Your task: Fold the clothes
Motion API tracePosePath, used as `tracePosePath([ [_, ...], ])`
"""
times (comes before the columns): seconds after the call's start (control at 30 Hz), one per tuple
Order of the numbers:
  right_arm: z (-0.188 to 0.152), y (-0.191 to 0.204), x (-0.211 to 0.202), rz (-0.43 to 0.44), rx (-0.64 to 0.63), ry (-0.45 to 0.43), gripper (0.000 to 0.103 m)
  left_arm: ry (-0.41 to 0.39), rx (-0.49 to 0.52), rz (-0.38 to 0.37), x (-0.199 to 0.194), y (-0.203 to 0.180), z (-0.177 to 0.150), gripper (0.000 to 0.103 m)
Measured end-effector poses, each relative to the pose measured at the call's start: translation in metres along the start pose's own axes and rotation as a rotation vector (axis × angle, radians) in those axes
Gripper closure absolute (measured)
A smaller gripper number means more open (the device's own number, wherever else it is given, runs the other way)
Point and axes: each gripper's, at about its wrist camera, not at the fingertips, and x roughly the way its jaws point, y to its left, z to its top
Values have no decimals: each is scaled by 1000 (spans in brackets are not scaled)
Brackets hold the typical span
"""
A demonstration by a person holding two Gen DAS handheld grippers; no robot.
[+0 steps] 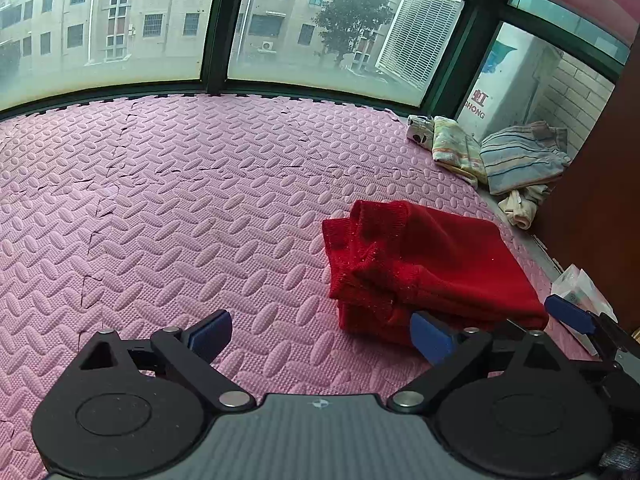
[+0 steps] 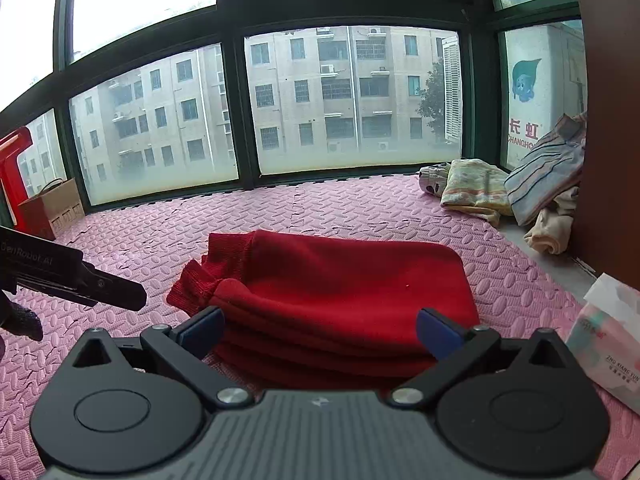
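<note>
A red knitted sweater (image 1: 436, 264) lies folded in a thick stack on the pink foam mat (image 1: 180, 200). In the left wrist view my left gripper (image 1: 322, 334) is open over bare mat, just left of the sweater's near corner, with nothing between its fingers. One blue pad of the right gripper (image 1: 568, 312) shows at the sweater's right edge. In the right wrist view my right gripper (image 2: 320, 330) stands open, its blue pads (image 2: 436, 332) wide on either side of the near edge of the sweater (image 2: 340, 276) and not pressing on it. The left gripper's black finger (image 2: 112, 292) reaches in from the left.
A heap of unfolded clothes (image 2: 520, 188) lies at the far right by the window (image 2: 352, 100). A tissue pack (image 2: 608, 340) sits on the mat's right side beside a brown cabinet (image 2: 612, 120). A paper bag (image 2: 56, 208) stands at the far left.
</note>
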Motion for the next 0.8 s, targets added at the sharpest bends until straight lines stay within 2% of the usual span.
tracePosePath([
  [0.17,-2,6,-5,14,17,5,0,-39,3,-7,-18,2,-6,0],
  [0.53,-9,19,-21,5,32,-15,0,-90,-11,32,-46,4,-26,0],
  [0.8,-20,23,-27,3,61,1,0,-53,-17,74,-45,4,-46,0],
])
